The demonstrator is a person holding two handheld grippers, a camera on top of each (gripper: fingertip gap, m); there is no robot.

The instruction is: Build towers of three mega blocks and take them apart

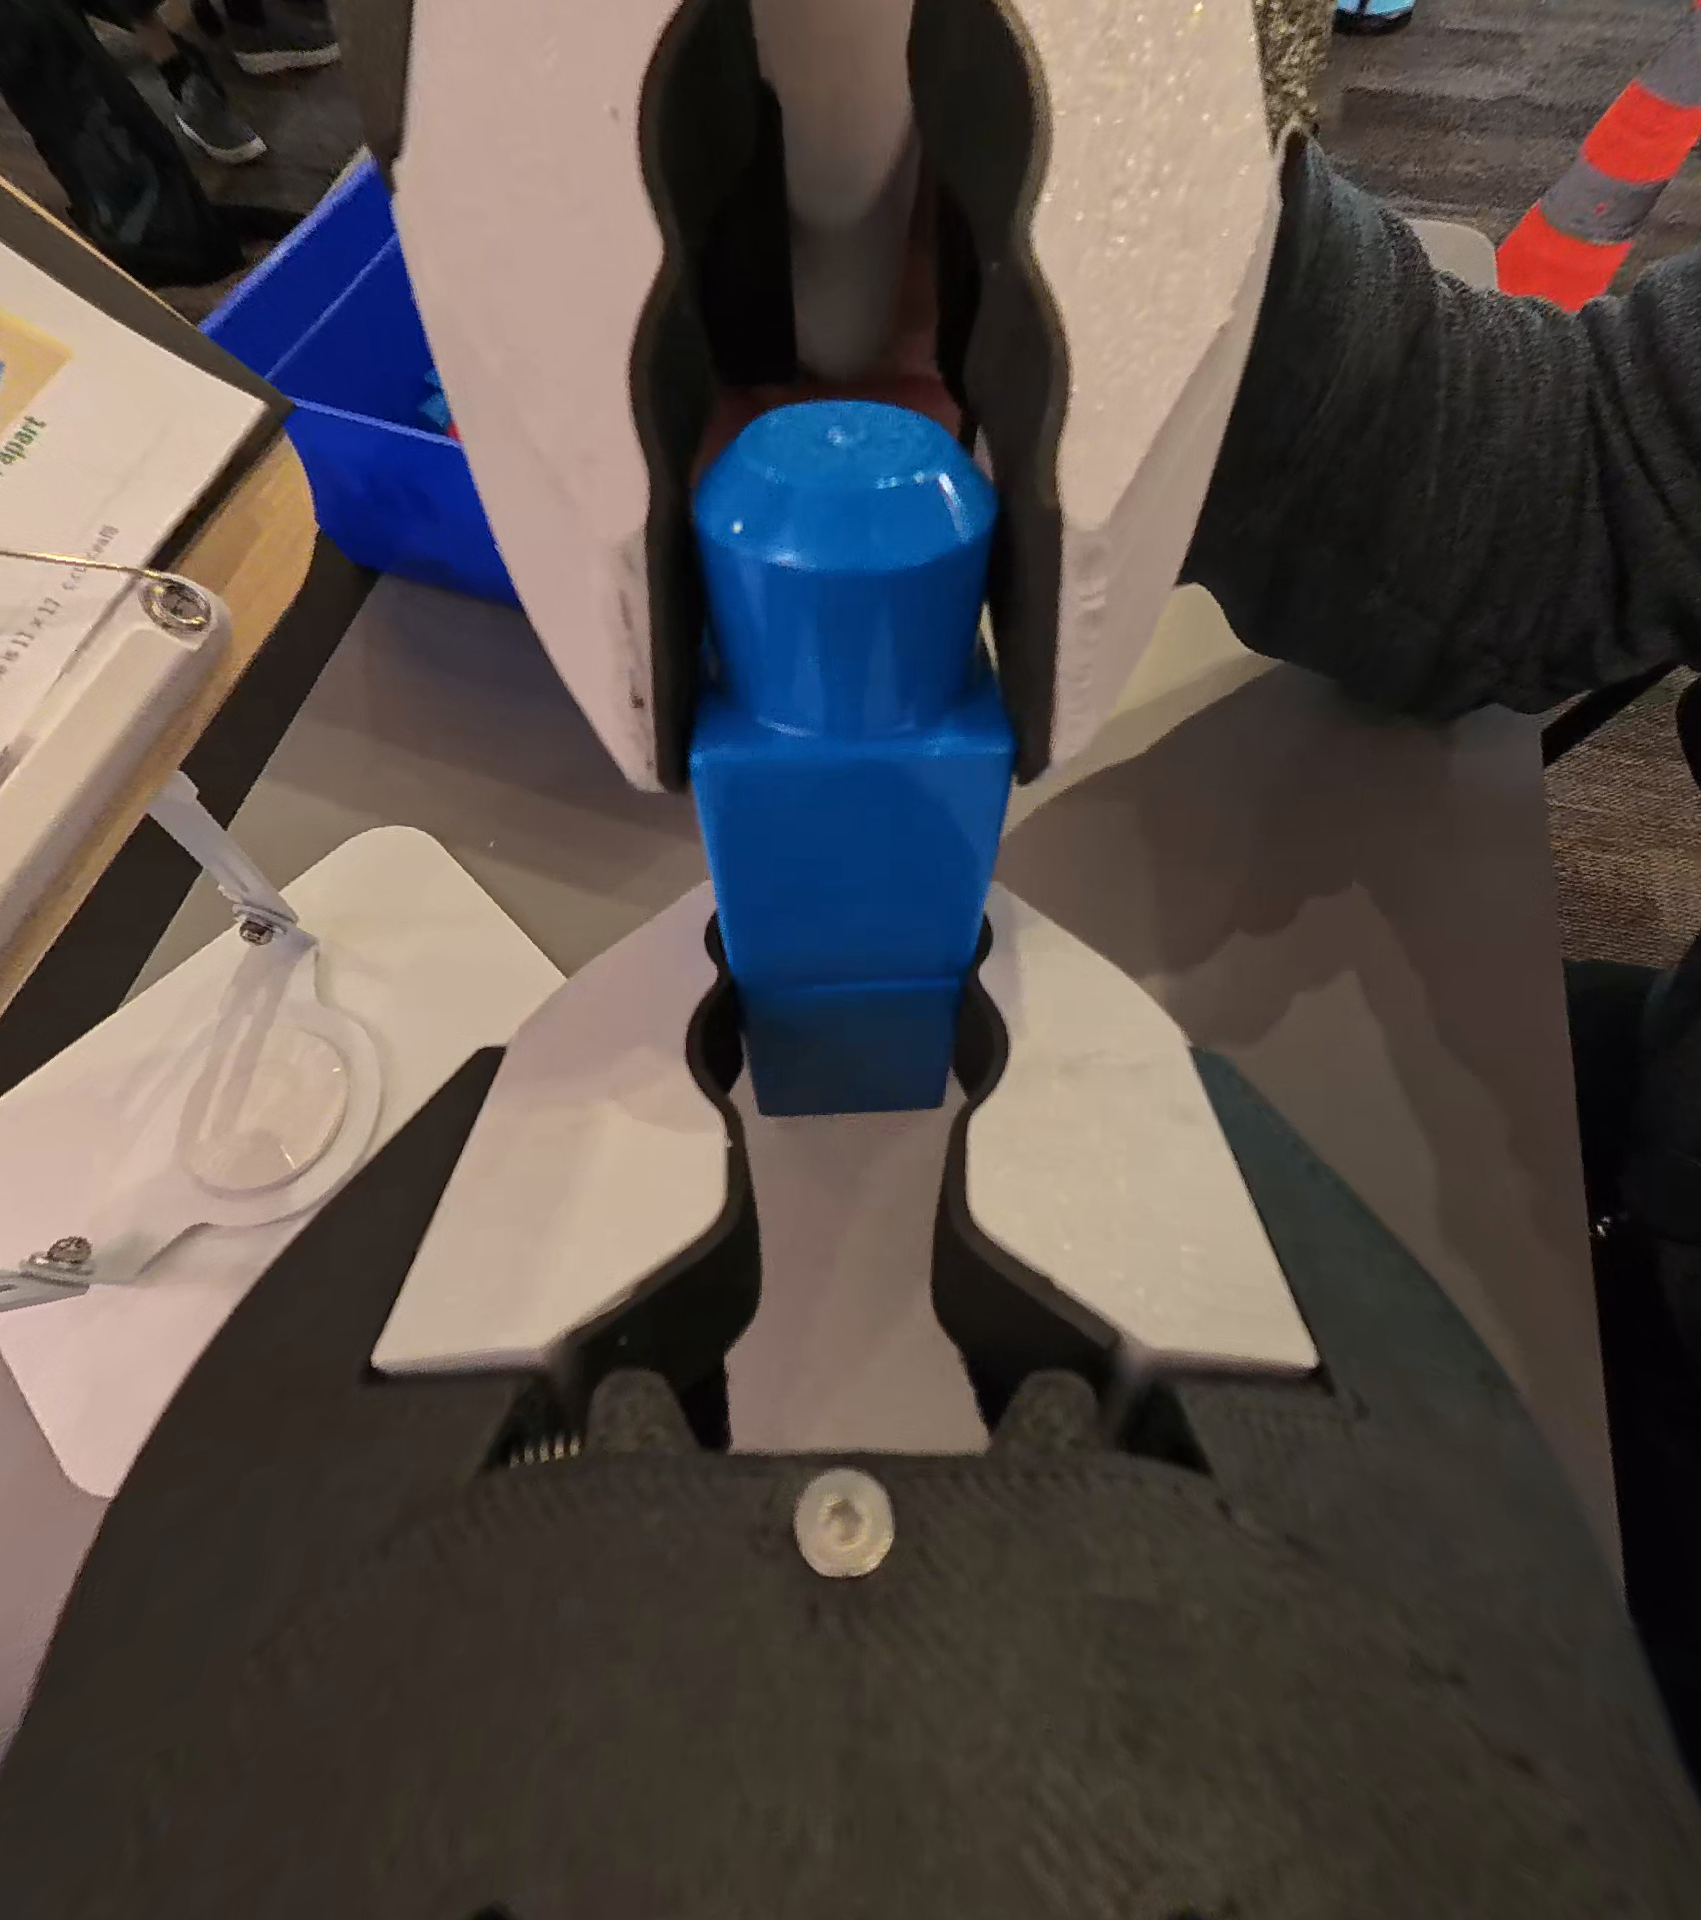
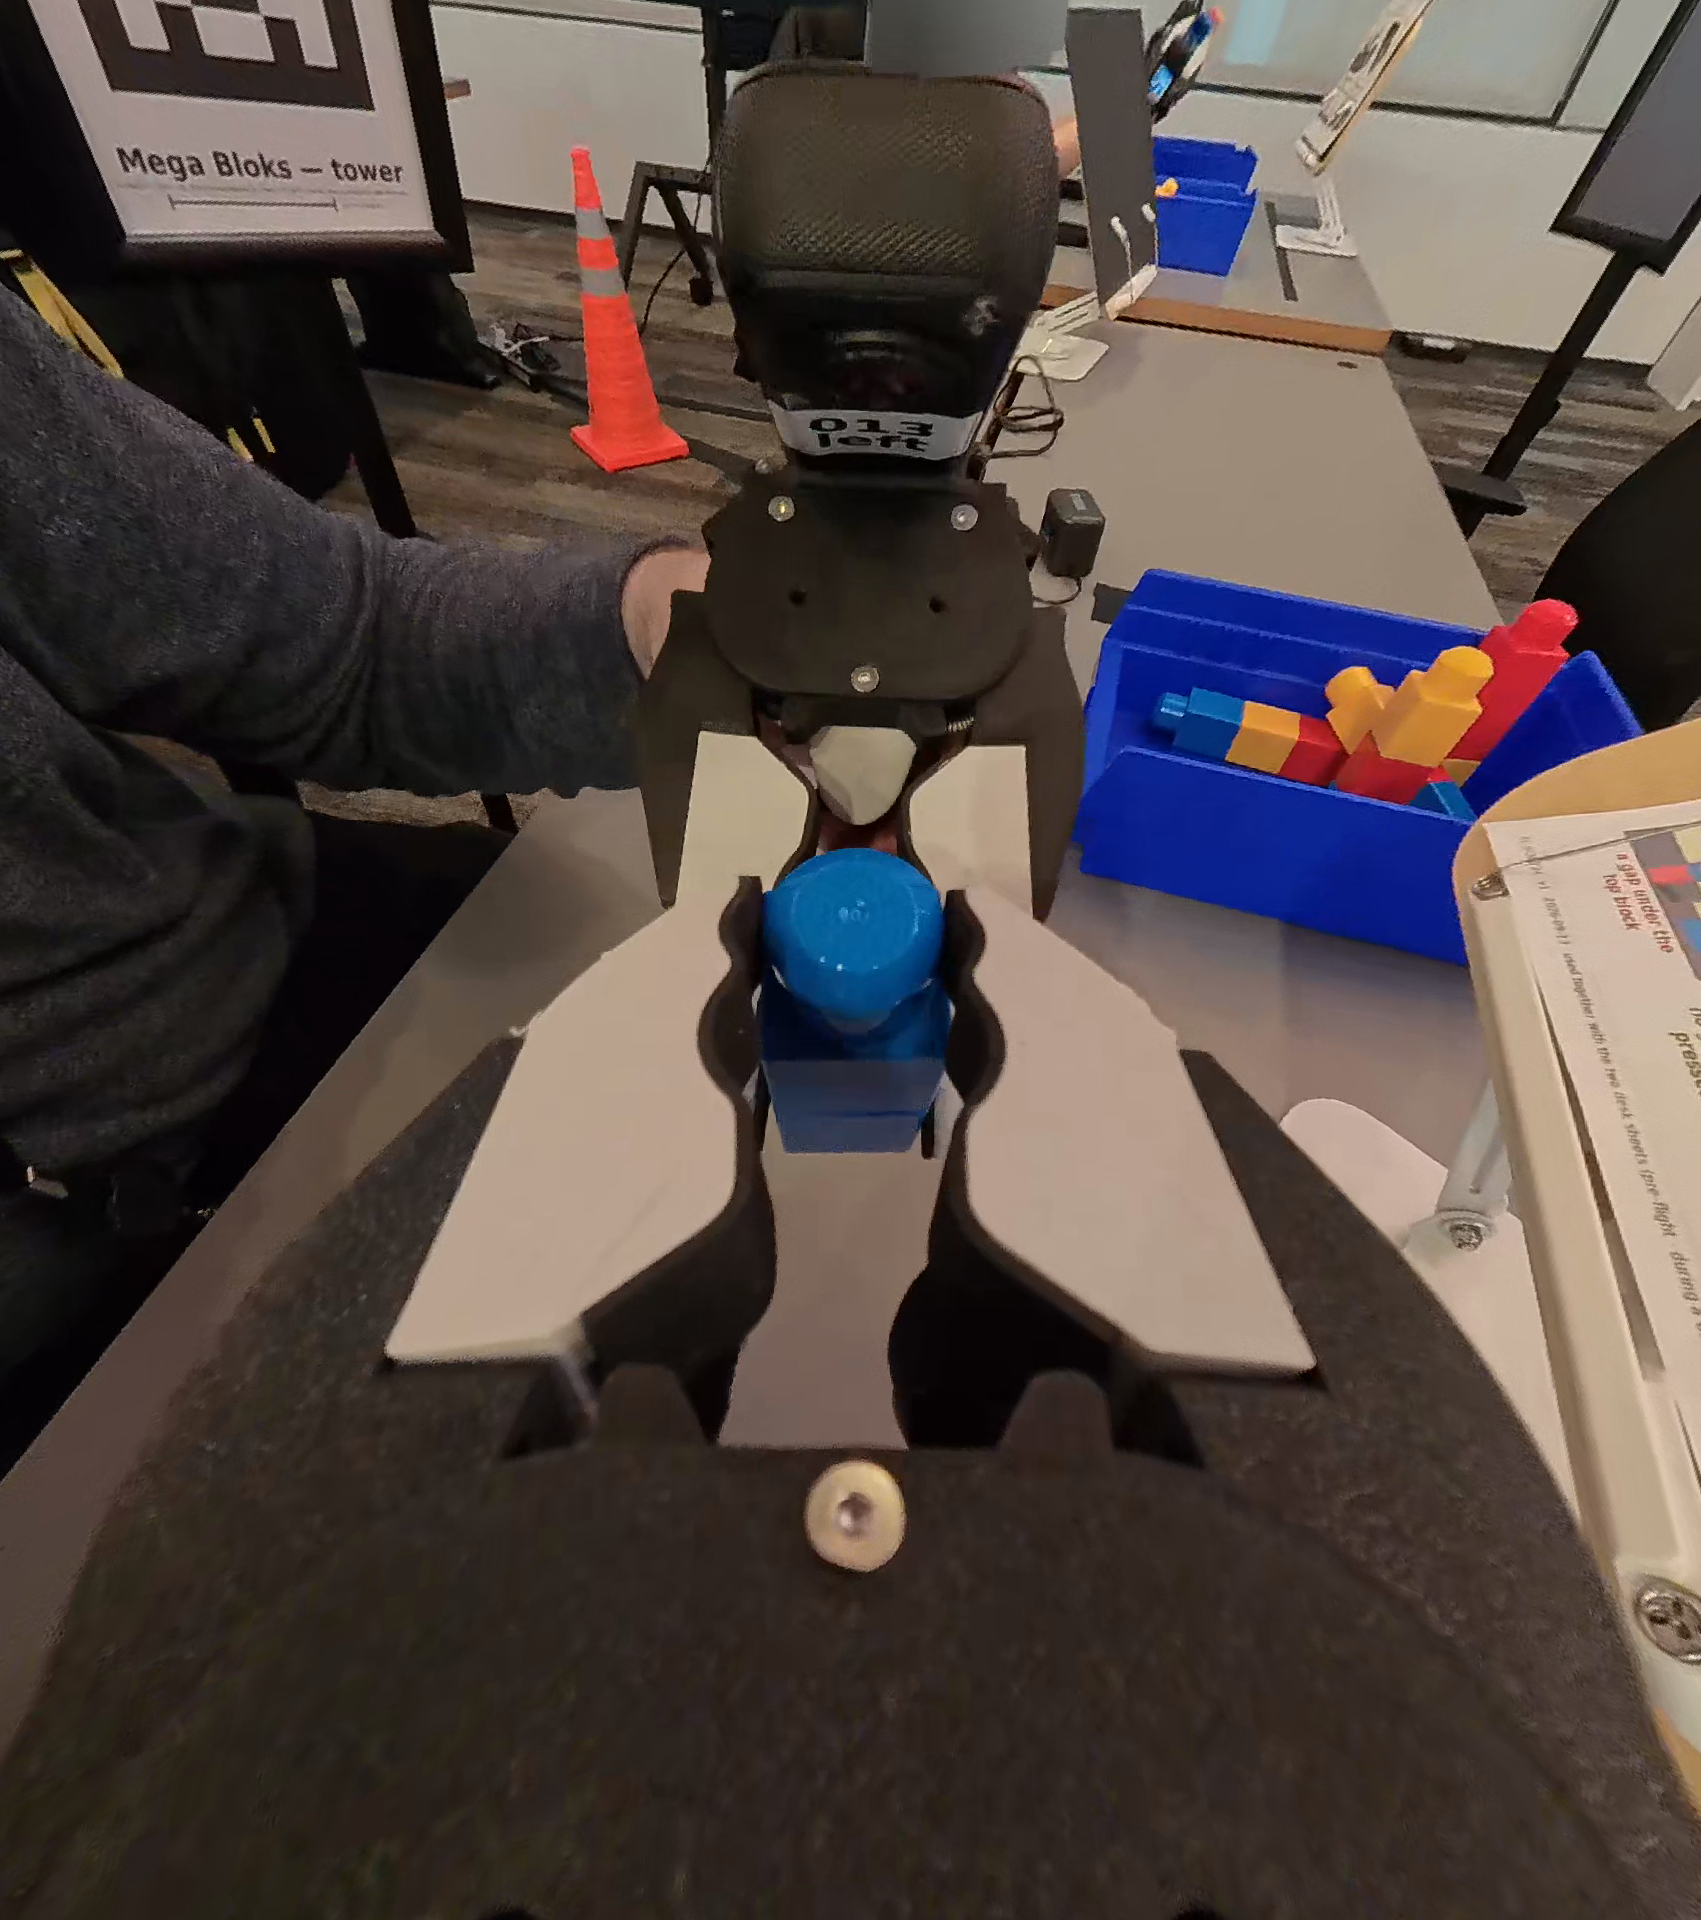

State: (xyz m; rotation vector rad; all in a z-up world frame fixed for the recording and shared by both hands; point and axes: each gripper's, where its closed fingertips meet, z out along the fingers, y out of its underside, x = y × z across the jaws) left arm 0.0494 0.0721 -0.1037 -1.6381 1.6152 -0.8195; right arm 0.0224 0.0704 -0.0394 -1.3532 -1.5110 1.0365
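Gripping opposite ends of the blue block stack [image 1: 851, 831] held above the desk [image 1: 1345, 831], the left gripper [image 1: 846, 1049] and right gripper [image 2: 851, 1029] have fingers closed on it, so pulling straight along its axis, without twisting, should separate it cleanly.

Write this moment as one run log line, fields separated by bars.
stage: two blue blocks joined | left gripper: shut on lower block | right gripper: shut on upper block | blue bin: more blocks
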